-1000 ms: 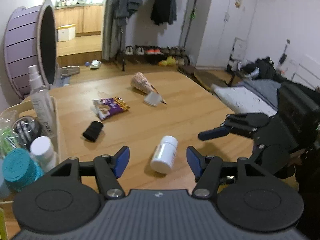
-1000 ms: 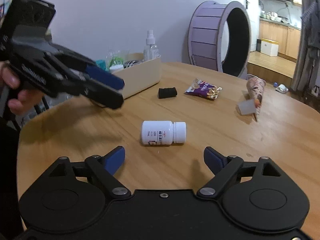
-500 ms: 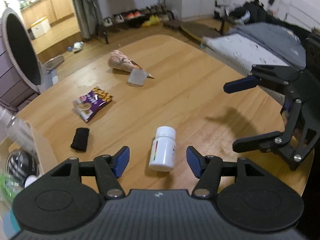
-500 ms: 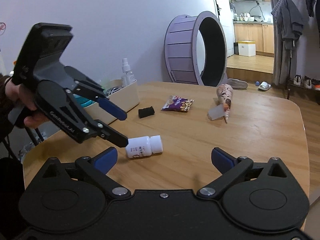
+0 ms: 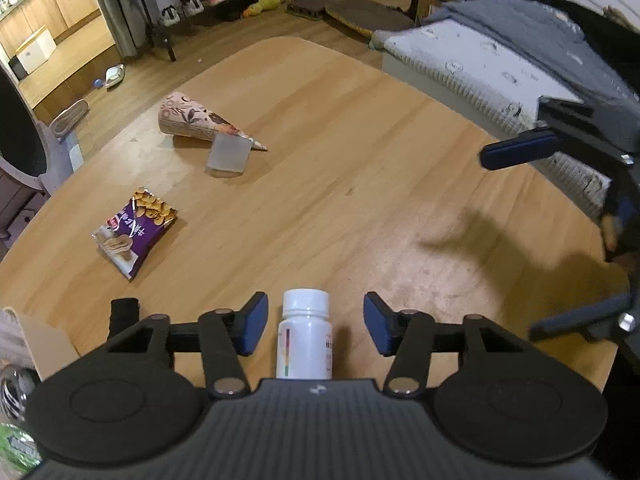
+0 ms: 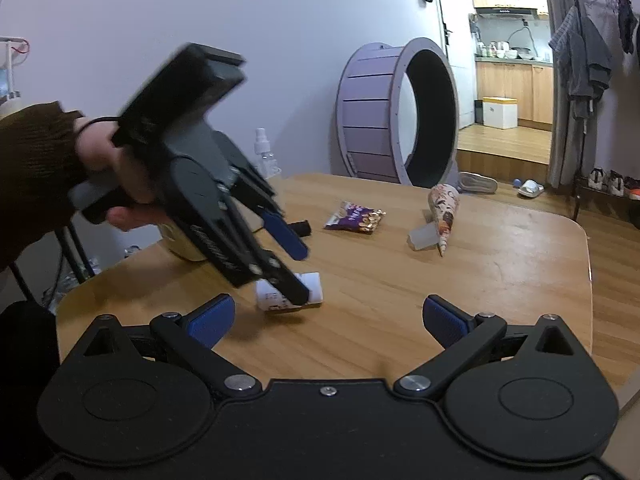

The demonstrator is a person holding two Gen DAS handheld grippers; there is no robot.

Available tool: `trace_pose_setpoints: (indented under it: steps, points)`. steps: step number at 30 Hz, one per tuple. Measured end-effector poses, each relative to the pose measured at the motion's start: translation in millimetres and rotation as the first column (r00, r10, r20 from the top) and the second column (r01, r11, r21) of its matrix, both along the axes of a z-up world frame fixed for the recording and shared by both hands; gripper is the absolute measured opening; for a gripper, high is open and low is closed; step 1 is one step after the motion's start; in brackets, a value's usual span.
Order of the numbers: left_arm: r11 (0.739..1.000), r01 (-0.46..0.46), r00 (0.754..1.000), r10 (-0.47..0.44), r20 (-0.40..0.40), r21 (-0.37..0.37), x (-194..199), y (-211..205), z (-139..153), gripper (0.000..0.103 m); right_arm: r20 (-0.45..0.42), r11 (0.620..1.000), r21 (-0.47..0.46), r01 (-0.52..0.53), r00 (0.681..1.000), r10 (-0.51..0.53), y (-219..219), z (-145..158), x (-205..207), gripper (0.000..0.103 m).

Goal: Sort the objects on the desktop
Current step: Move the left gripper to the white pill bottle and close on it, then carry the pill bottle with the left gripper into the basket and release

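A white pill bottle [image 5: 306, 332] lies on its side on the wooden table [image 5: 360, 168], cap pointing away. My left gripper [image 5: 312, 326] is open and straddles it, one blue pad on each side with gaps. From the right wrist view the left gripper [image 6: 296, 268] tilts down over the bottle [image 6: 290, 298]. My right gripper [image 6: 326, 318] is open and empty near the table's edge; it also shows at the right of the left wrist view [image 5: 560, 236].
On the table lie a purple snack bag [image 5: 134, 230], a patterned paper cone [image 5: 196, 122] with a translucent cap [image 5: 228, 156] and a small black roll [image 5: 124, 312]. A cream storage bin [image 5: 38, 340] stands at the left. A purple wheel [image 6: 396, 110] stands behind the table.
My left gripper has moved forward and down, so the bottle now sits between its pads. My right gripper has drawn back from the bottle.
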State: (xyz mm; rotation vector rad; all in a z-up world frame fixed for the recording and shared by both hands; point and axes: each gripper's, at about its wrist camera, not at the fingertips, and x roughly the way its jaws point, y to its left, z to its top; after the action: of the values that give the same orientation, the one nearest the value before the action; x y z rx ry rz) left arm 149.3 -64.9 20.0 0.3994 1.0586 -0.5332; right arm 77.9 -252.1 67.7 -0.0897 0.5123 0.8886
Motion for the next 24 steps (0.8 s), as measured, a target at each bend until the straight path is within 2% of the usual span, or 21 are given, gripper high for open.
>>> trace_pose_setpoints:
  steps: [4, 6, 9, 12, 16, 19, 21, 24]
  points:
    - [1.0, 0.002, 1.0, -0.001, -0.026, 0.031, 8, -4, -6, 0.039, 0.005, 1.0, 0.0, -0.028, 1.0, 0.028, 2, 2, -4, 0.101]
    - [0.999, 0.0, 0.999, 0.001, -0.043, 0.035, 11, -5, -9, 0.038, 0.007, 0.999, 0.0, -0.044, 0.999, 0.044, 3, 2, -5, 0.101]
    - [0.999, 0.001, 0.999, 0.001, -0.052, 0.035, 12, -5, -12, 0.028, 0.011, 0.998, 0.001, -0.058, 0.998, 0.058, 3, 3, -7, 0.102]
    - [1.0, 0.013, 0.999, -0.013, -0.038, 0.01, 9, -3, -10, 0.027, 0.013, 0.998, 0.004, -0.062, 0.998, 0.062, 4, 3, -8, 0.102]
    - [0.999, 0.02, 0.999, -0.018, 0.04, -0.04, -6, 4, 1, 0.027, 0.014, 0.998, 0.012, -0.058, 0.998, 0.058, 3, 4, -8, 0.102]
    - [0.992, -0.025, 0.99, 0.041, 0.134, -0.12, -25, 21, 16, 0.027, 0.015, 0.998, 0.022, -0.06, 0.998, 0.059, 4, 5, -8, 0.102]
    - [0.982, -0.065, 0.972, 0.102, 0.212, -0.175, -40, 34, 22, 0.027, 0.016, 0.998, 0.024, -0.065, 0.998, 0.065, 6, 5, -9, 0.102]
    - [0.95, -0.113, 0.926, 0.207, 0.314, -0.292, -68, 57, 20, 0.027, 0.014, 0.997, 0.025, -0.077, 0.997, 0.077, 10, 3, -10, 0.102]
